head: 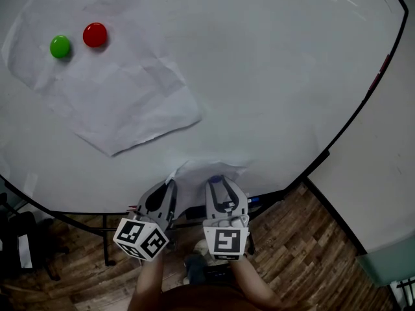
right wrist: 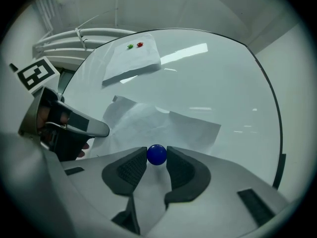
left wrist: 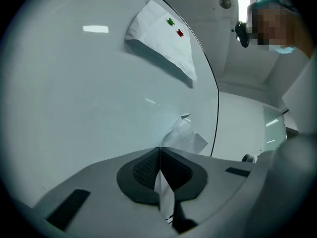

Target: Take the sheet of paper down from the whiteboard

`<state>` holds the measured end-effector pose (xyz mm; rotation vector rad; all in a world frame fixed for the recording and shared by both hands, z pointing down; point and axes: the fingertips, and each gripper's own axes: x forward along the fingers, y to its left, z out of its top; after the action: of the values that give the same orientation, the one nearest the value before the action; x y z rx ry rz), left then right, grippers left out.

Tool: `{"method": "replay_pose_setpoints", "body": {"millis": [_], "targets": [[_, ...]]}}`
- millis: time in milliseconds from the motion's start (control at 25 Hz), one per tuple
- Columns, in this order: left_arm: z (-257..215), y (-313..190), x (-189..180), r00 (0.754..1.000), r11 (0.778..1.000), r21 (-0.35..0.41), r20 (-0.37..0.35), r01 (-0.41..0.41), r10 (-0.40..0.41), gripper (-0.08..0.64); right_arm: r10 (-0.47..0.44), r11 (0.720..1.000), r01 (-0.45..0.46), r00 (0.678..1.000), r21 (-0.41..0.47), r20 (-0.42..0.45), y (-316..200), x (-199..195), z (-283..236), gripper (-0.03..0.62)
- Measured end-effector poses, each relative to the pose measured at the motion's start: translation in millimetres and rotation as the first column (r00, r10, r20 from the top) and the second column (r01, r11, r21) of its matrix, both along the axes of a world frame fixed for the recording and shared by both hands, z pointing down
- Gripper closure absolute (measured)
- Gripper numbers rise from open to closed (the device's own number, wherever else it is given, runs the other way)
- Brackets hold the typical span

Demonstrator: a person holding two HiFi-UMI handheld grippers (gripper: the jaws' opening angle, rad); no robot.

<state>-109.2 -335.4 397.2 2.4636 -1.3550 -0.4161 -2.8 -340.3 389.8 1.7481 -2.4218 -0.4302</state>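
A crumpled white sheet [head: 202, 169] hangs low on the whiteboard [head: 279, 76]. A round blue magnet [head: 215, 179] sits on it. My left gripper [head: 170, 186] is shut on the sheet's left edge; in the left gripper view the paper [left wrist: 185, 138] runs out from between the closed jaws of the left gripper [left wrist: 159, 155]. My right gripper [right wrist: 157, 158] is shut on the blue magnet [right wrist: 157, 154], its pads against both sides, with the sheet [right wrist: 168, 125] spread behind it. The left gripper [right wrist: 96, 129] shows at the left of that view.
A second, larger sheet [head: 123, 89] is pinned at the upper left by a green magnet [head: 60, 46] and a red magnet [head: 94, 35]. The board's black frame [head: 363, 102] curves along the right. Below are the stand's legs [head: 106, 241] and a wooden floor [head: 305, 258]. A person [left wrist: 277, 26] stands behind.
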Motion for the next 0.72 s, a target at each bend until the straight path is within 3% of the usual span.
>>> {"method": "replay_pose_setpoints", "body": {"millis": [720], "targets": [[1, 17, -34, 0.998, 0.998, -0.023, -0.003, 0.064, -0.064, 0.535, -0.008, 1.0, 0.008, 1.0, -0.015, 0.028, 8, 4, 3, 0.456]]}}
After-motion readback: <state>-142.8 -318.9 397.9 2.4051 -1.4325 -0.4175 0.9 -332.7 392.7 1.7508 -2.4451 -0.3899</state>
